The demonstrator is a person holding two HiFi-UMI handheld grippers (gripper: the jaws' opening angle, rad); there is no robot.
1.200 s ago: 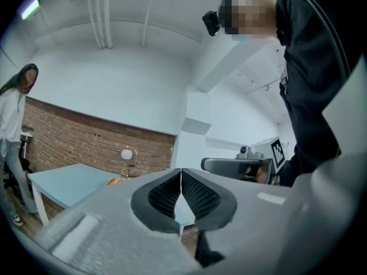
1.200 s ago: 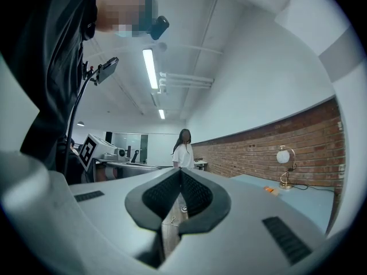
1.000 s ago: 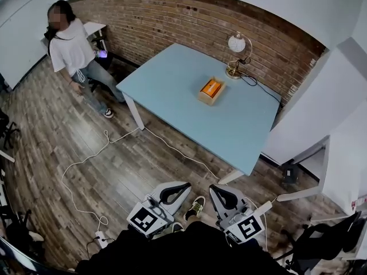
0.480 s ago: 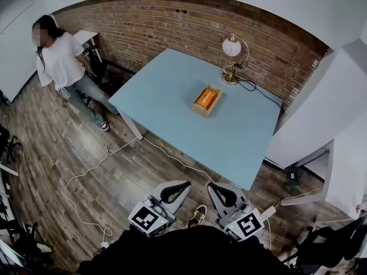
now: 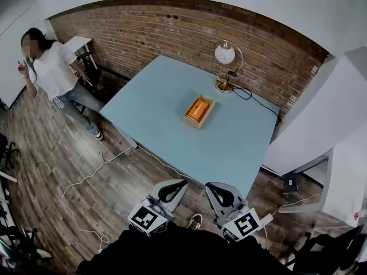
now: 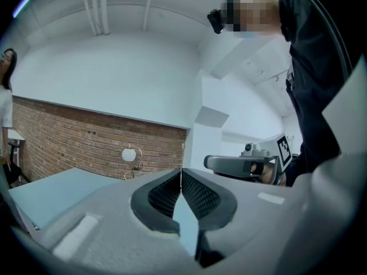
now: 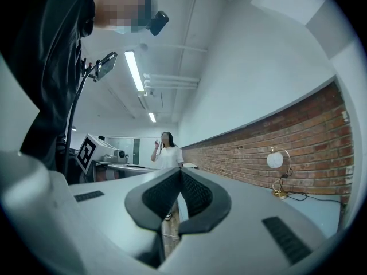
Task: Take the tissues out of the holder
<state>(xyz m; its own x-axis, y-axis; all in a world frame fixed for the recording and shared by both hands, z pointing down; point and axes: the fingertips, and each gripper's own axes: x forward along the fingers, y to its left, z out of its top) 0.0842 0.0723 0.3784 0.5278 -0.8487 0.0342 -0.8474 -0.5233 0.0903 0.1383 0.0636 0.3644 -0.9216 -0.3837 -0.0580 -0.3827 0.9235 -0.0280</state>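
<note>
1. Brick wall [image 5: 172,27] runs across the whole back of the room, with wood floor [image 5: 51,153] in front of it.
2. Light blue table [image 5: 155,107] is the big thing in the middle, its far edge close to the bricks and its near corner pointing at the camera.
3. Person in a white top [image 5: 49,67] stands off past the table's left corner, well away from everything on it.
4. Left gripper [image 6: 182,173] and right gripper [image 7: 180,173] are side by side over the floor, just short of the table's near corner and not touching it. Both have their jaws closed tight, tips meeting, with nothing caught between them.
5. Globe lamp [image 5: 225,54] sits by the far edge, black cord trailing toward the right corner.
6. Wooden holder [image 5: 195,124] is roughly mid-table, a bit toward the lamp side, well apart from both grippers.
7. Orange tissues [image 5: 197,109] are in the holder, untouched.
</note>
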